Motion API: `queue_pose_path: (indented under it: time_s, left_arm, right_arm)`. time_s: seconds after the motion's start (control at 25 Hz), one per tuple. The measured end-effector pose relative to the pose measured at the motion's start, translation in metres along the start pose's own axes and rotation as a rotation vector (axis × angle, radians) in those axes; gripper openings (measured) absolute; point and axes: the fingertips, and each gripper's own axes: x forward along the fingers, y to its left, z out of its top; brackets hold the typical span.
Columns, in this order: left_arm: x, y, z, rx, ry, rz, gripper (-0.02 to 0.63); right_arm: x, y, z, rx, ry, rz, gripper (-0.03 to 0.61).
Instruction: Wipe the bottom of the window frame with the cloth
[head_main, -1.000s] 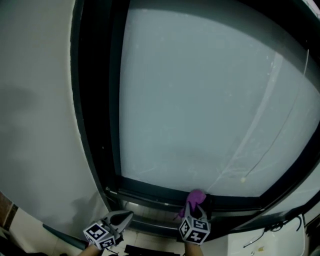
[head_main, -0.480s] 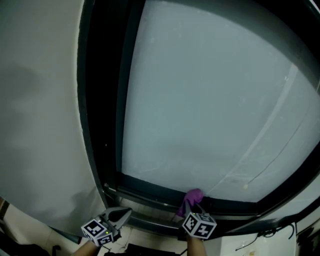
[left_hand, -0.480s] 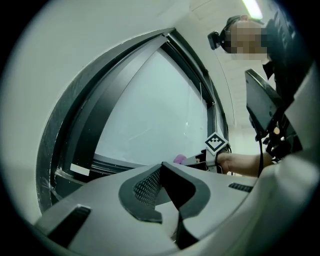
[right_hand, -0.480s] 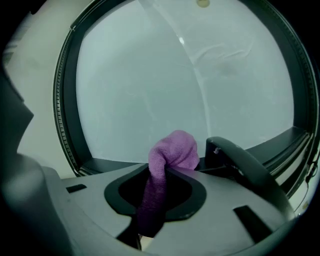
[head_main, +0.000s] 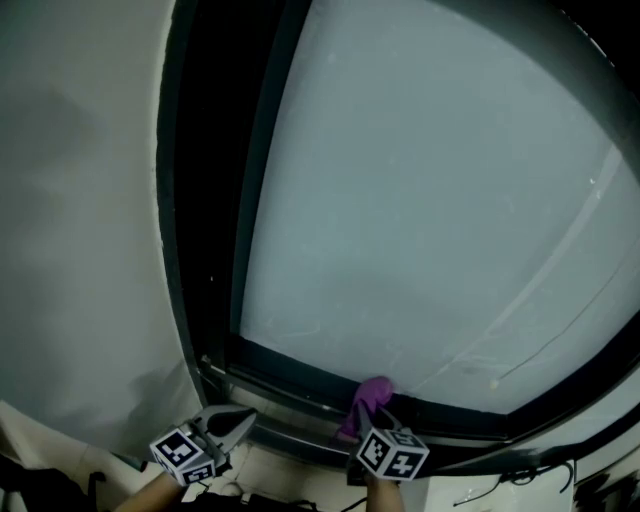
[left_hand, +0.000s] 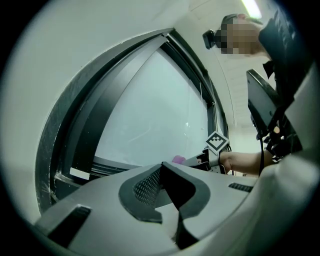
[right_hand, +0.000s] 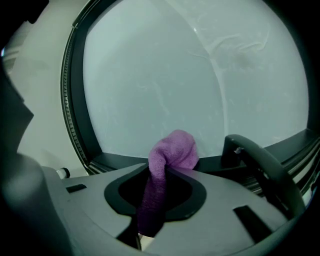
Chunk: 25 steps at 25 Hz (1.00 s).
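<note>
Right hand-held gripper (right_hand: 159, 175) is clenched on the purple cloth (right_hand: 172, 150), whose bunched tip sits at the bottom window frame (head_main: 300, 388), below the glass (head_main: 430, 200). Soft, light and limp, it probably wipes best gripped close to the tip. Left hand-held gripper (left_hand: 162, 167) is closed on nothing. 1 dark curved handle (right_hand: 260, 162) just right of the cloth may block the stroke.

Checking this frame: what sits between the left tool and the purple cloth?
Only bare bottom window frame lies between the left tool and the cloth; the head view shows it.
</note>
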Motion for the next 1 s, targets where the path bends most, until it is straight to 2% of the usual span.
queue_pose_path:
  time_s: [0.24,0.48,0.64,1.0]
  left_arm:
    - [-0.008,0.005,0.0,0.01,0.019,0.025,0.005]
    - [-0.013,0.007,0.006,0.015,0.004,0.077,0.005]
    - [-0.014,0.001,0.005,-0.001,0.013,0.13,0.005]
    - [-0.029,-0.006,0.018,0.023,-0.024,0.24,0.005]
  right_arm:
    - [0.005,0.014,-0.001,-0.036,0.015,0.025,0.084]
    - [0.01,0.02,0.0,-0.049,0.024,0.071,0.084]
    - [0.011,0.02,-0.003,-0.04,0.047,0.117,0.084]
    - [0.019,0.033,-0.001,-0.084,0.084,0.207,0.084]
